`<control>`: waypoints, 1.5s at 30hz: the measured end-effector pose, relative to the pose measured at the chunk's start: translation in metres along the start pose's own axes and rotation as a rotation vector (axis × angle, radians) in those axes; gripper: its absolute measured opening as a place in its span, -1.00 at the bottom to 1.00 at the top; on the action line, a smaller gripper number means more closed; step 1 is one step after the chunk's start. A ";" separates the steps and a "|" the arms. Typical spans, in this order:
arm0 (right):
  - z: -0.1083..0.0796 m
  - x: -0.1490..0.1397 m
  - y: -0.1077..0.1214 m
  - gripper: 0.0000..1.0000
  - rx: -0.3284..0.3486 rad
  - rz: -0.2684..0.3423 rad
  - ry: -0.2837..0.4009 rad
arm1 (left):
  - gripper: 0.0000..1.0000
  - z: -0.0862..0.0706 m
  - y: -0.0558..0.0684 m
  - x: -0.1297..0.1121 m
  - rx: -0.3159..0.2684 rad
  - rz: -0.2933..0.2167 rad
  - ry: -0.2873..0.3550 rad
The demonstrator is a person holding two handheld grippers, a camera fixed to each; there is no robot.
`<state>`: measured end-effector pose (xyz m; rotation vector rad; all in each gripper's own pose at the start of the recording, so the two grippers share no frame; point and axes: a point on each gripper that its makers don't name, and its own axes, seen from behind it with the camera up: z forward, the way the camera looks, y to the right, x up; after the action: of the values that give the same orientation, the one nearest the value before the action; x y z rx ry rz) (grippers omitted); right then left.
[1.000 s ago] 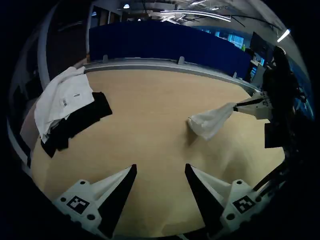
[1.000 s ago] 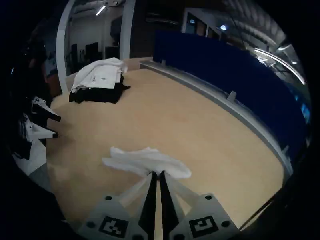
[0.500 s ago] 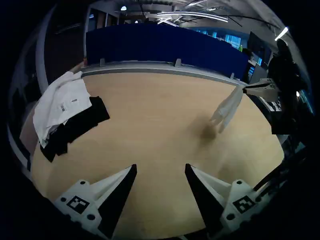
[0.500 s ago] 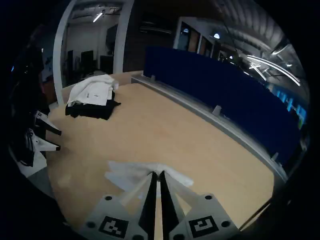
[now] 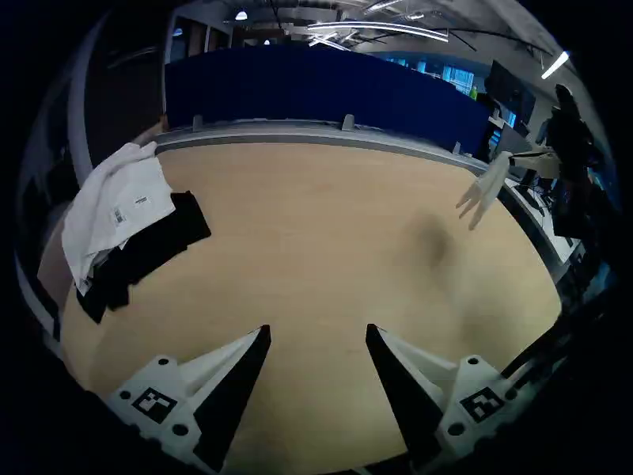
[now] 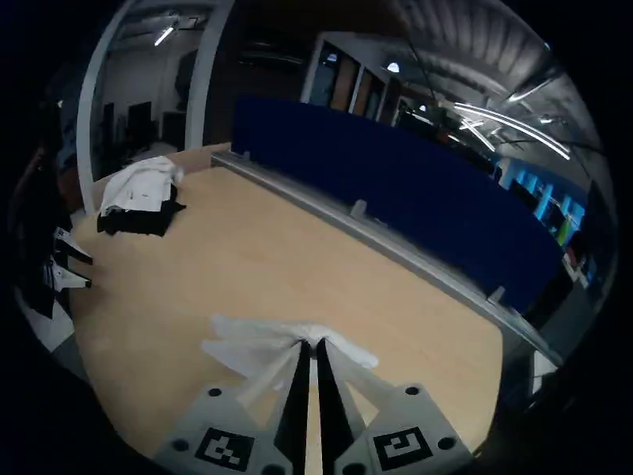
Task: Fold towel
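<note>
Right gripper (image 6: pixel 310 347) clamped tight on the white towel (image 6: pixel 247 347), dangling above the table's (image 5: pixel 316 222) right edge; left gripper (image 5: pixel 316 331) spread wide apart.

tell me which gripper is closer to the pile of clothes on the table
Left. The left gripper is open near the table edge, the pile of clothes ahead to its left. The right gripper, shut on the towel, is far across the table.

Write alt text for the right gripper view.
The right gripper, shut on a white towel, holds it over a wooden table. At the far left are a pile of white and black clothes and the open left gripper.
</note>
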<state>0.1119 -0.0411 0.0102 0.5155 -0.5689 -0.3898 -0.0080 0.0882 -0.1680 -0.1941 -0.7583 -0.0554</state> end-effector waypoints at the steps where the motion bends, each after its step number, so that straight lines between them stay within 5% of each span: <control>1: -0.002 -0.004 0.010 -0.89 -0.010 0.002 -0.007 | 0.78 0.000 0.001 0.000 0.000 0.000 -0.001; 9: -0.010 -0.041 0.082 -0.89 -0.085 0.013 -0.068 | 0.78 0.005 0.007 0.004 0.002 0.011 -0.010; 18: -0.004 -0.072 0.125 -0.89 -0.105 0.054 -0.095 | 0.78 0.012 0.016 0.008 0.007 0.024 -0.017; 30: -0.016 -0.170 0.133 -0.89 -0.112 0.139 -0.205 | 0.78 0.016 0.023 0.010 0.012 0.036 -0.026; 45: -0.048 -0.294 0.139 -0.89 -0.263 0.353 -0.371 | 0.78 0.015 0.029 0.000 0.013 0.051 -0.032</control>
<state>-0.0596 0.2292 -0.0663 0.0819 -0.9350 -0.2172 -0.0143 0.1196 -0.1620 -0.2021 -0.7849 0.0007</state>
